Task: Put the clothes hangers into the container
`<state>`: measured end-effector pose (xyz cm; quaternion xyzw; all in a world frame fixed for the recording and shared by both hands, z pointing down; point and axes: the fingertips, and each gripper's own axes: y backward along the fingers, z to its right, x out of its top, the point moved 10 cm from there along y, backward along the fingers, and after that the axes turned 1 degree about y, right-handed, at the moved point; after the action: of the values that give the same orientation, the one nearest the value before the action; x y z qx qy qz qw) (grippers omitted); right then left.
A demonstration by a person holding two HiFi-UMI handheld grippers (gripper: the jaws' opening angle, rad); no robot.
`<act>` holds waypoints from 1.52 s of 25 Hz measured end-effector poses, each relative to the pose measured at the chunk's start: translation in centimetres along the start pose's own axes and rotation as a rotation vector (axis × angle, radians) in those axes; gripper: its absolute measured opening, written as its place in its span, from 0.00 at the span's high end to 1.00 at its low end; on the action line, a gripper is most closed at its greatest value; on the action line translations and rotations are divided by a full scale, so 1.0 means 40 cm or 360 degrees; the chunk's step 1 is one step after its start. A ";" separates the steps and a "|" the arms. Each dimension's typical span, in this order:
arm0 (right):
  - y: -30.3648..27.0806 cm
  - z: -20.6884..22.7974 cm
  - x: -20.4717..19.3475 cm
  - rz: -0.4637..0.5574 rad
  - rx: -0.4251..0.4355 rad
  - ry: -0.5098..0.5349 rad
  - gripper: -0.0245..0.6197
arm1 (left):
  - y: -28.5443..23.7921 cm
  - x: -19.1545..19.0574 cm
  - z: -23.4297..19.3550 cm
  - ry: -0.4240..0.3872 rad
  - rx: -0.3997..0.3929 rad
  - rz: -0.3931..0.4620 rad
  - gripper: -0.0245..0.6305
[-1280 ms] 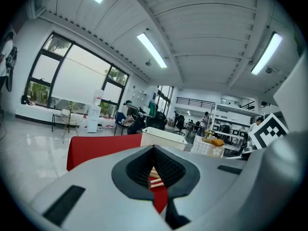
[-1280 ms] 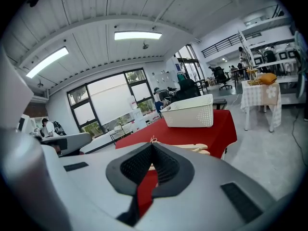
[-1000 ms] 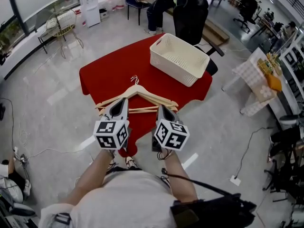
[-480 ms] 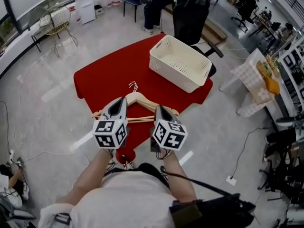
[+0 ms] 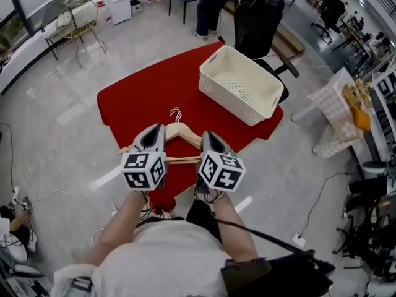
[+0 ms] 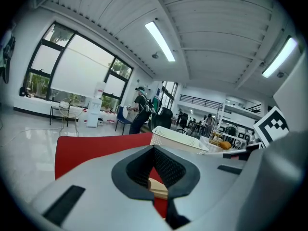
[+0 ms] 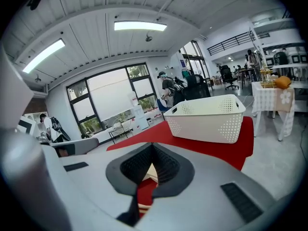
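Several wooden clothes hangers (image 5: 180,130) lie stacked on the red table (image 5: 139,98), their wire hooks (image 5: 176,113) pointing away from me. The white perforated basket (image 5: 213,82) stands at the table's far right corner. My left gripper (image 5: 154,132) hovers over the left arm of the hangers and my right gripper (image 5: 208,136) over the right arm. Both are shut with nothing between the jaws. In the left gripper view a piece of hanger wood (image 6: 158,187) shows under the left gripper (image 6: 154,149). Under the right gripper (image 7: 152,147) hanger wood (image 7: 151,173) also shows, and the basket (image 7: 207,119) is ahead.
A black office chair (image 5: 257,17) stands right behind the basket. A person (image 5: 213,2) sits at the back. There is a small table with a checked cloth (image 5: 337,113) at the right and a wire chair (image 5: 77,23) at the far left. Cables (image 5: 37,193) trail across the floor.
Both grippers have moved forward over the near edge of the table and now cover more of the hangers' lower bars. They stay shut.
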<state>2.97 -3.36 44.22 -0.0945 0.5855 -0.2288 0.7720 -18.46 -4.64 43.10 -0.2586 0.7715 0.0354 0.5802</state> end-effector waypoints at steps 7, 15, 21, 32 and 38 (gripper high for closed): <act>-0.073 0.065 0.063 -0.0053 0.0118 0.0096 0.94 | -0.076 -0.003 0.044 0.0022 0.0101 -0.0017 0.96; -0.171 0.119 0.043 -0.0268 0.0361 0.0175 0.93 | -0.137 -0.052 0.044 0.0083 0.0265 -0.0079 0.96; -0.216 0.160 0.005 -0.0453 0.0545 0.0162 0.79 | -0.151 -0.114 0.087 0.0108 0.0375 -0.0183 0.96; -0.338 0.163 -0.050 -0.0700 0.0755 0.0602 0.71 | -0.167 -0.200 0.079 0.0203 0.0542 -0.0260 0.96; -0.403 0.148 -0.080 -0.0849 0.0909 0.0846 0.69 | -0.197 -0.219 0.069 0.0281 0.0648 -0.0234 0.96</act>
<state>4.00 -16.75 55.41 0.0365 0.6318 -0.5873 0.5046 -10.90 -7.33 52.13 -0.1938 0.7895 -0.1863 0.5518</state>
